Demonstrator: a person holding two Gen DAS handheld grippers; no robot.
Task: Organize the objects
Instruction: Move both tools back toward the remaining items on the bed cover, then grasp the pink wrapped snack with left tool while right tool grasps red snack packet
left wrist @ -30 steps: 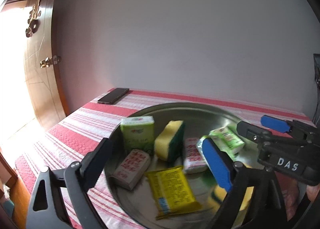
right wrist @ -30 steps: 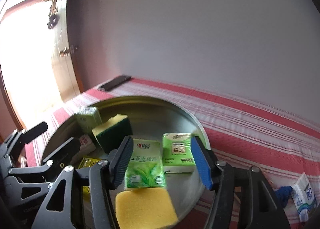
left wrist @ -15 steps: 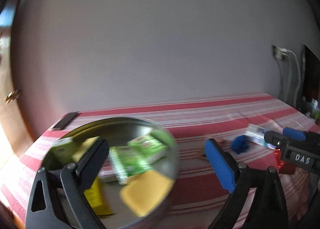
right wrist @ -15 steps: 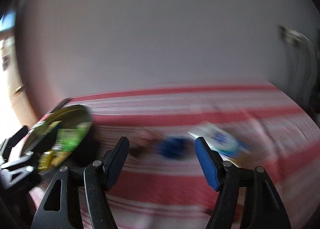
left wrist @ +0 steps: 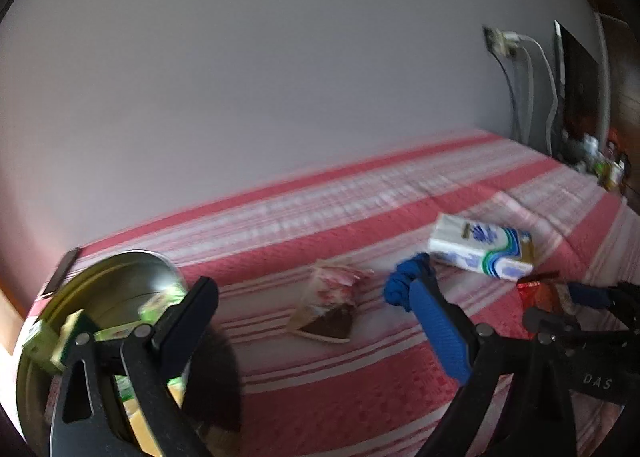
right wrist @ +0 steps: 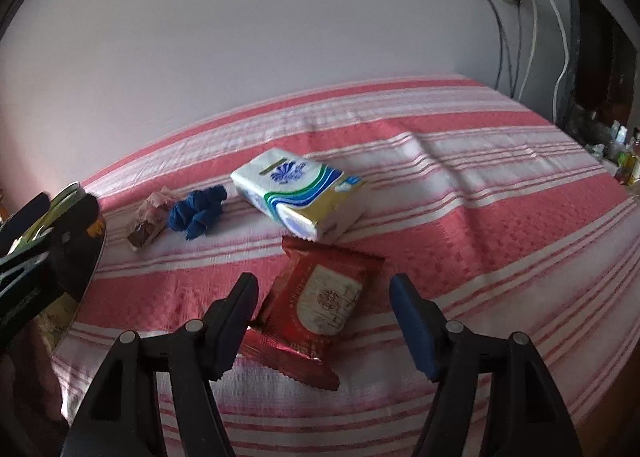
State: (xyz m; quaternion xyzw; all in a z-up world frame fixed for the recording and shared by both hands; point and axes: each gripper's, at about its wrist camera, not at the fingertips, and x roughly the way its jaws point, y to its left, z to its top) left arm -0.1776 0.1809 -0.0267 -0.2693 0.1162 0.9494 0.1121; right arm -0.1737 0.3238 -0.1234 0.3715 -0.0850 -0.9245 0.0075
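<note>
Snack packet (right wrist: 320, 307), red, lies flat on striped cloth (right wrist: 480, 241), between right gripper (right wrist: 324, 299) fingers, jaws spread wide, pads clear of it, nothing gripped. Tissue pack (right wrist: 298, 193) just behind packet; blue scrunchie (right wrist: 198, 211) and small wrapper (right wrist: 146, 223) behind-left. Left gripper (left wrist: 316, 309) gaping, empty, metal basin (left wrist: 108, 289) far left.

Dim, soft daylight from the left; left view motion-blurred, both bent and dark-cornered at edges.

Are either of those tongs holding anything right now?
No. Both tongs are open and empty; the right tongs hover over the red packet without touching it.
</note>
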